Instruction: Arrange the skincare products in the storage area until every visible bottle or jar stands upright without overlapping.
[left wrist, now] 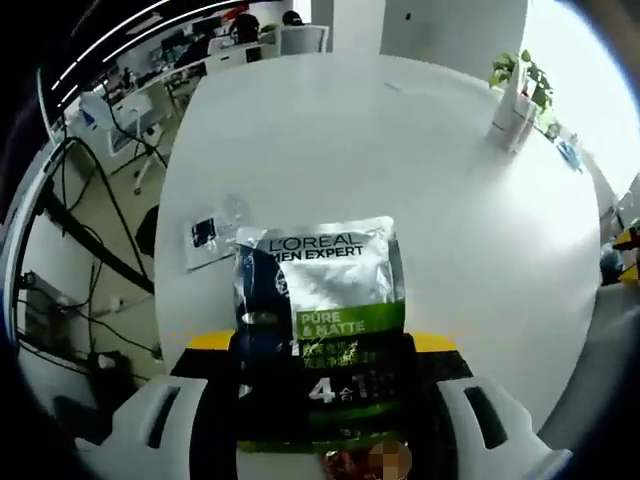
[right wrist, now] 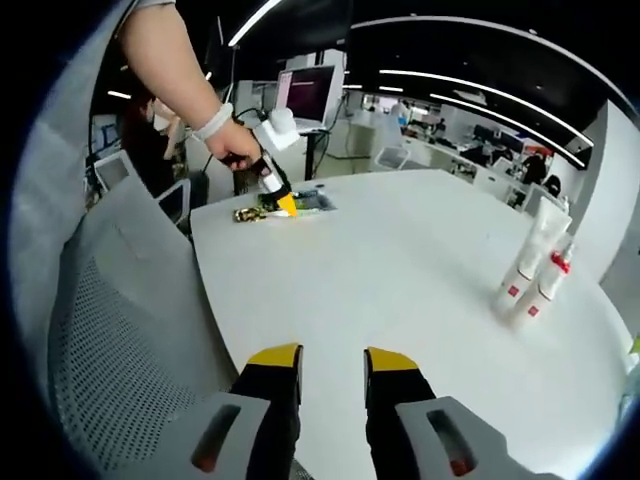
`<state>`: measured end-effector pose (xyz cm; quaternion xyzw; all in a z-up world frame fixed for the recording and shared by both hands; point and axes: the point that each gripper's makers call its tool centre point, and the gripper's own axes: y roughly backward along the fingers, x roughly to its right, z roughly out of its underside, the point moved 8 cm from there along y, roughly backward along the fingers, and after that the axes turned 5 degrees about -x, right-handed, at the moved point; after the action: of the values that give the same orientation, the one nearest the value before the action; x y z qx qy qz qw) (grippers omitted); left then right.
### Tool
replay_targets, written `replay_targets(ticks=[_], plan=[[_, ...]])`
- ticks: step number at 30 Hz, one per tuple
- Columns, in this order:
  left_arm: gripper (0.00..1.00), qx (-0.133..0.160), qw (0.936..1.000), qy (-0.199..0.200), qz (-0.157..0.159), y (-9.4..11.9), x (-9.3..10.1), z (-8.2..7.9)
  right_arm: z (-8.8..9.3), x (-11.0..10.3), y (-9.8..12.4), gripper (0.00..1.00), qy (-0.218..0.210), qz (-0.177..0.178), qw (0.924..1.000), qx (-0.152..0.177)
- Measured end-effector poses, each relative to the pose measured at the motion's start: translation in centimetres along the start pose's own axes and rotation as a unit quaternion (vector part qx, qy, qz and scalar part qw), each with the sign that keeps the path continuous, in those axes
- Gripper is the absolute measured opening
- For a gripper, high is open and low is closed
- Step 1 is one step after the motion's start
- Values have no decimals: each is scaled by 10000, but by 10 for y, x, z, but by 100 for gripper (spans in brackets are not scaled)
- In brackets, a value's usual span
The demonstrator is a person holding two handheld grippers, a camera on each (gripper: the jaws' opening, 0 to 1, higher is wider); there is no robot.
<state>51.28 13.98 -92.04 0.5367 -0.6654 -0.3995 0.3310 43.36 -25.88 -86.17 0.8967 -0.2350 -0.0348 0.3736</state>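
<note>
A L'Oreal Men Expert sachet pack (left wrist: 320, 300), silver, green and dark, stands upright between the jaws of my left gripper (left wrist: 322, 345), which is shut on it above the near edge of the white table (left wrist: 400, 170). In the right gripper view a hand holds that left gripper (right wrist: 283, 205) with the pack (right wrist: 258, 213) low at the table's far left edge. Two white tubes with red marks (right wrist: 530, 275) stand upright together at the right; they appear far back (left wrist: 512, 118) in the left gripper view. My right gripper (right wrist: 333, 360) hangs open and empty over the near table edge.
A small clear packet with a dark item (left wrist: 212, 235) lies on the table left of the pack. A potted plant (left wrist: 525, 70) stands behind the tubes. A grey mesh chair (right wrist: 110, 340) sits at the table's left side. Office desks and monitors lie beyond.
</note>
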Motion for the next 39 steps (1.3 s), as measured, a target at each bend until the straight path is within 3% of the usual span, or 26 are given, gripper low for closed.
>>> replay_targets(ticks=[9, 11, 19, 22, 27, 34, 39], plan=[[51, -38, 10000, -49, 10, -1, 6, -3, 0, -1, 0, 16, 53, -13, 10000, -46], [34, -45, 9998, -178, 85, 1, 11, -3, 0, 0, 0, 16, 62, -1, 10000, -56], [21, -36, 10000, -40, 21, 0, 18, 1, 1, 0, 0, 15, 116, -3, 9999, -98], [16, -37, 9994, -356, -31, 2, 27, 3, 0, -1, 0, 15, 106, -23, 9999, -83], [12, 34, 9993, -282, 236, 12, 55, 8, 0, 0, 1, 15, 80, 9, 10000, -37], [7, 817, 9921, 198, 926, 36, 103, 10, -1, -2, 2, 13, 36, -84, 9999, 42], [6, 1189, 9837, 355, 1305, 62, 149, 14, -6, 2, 4, 16, -634, -346, 9968, 354]])
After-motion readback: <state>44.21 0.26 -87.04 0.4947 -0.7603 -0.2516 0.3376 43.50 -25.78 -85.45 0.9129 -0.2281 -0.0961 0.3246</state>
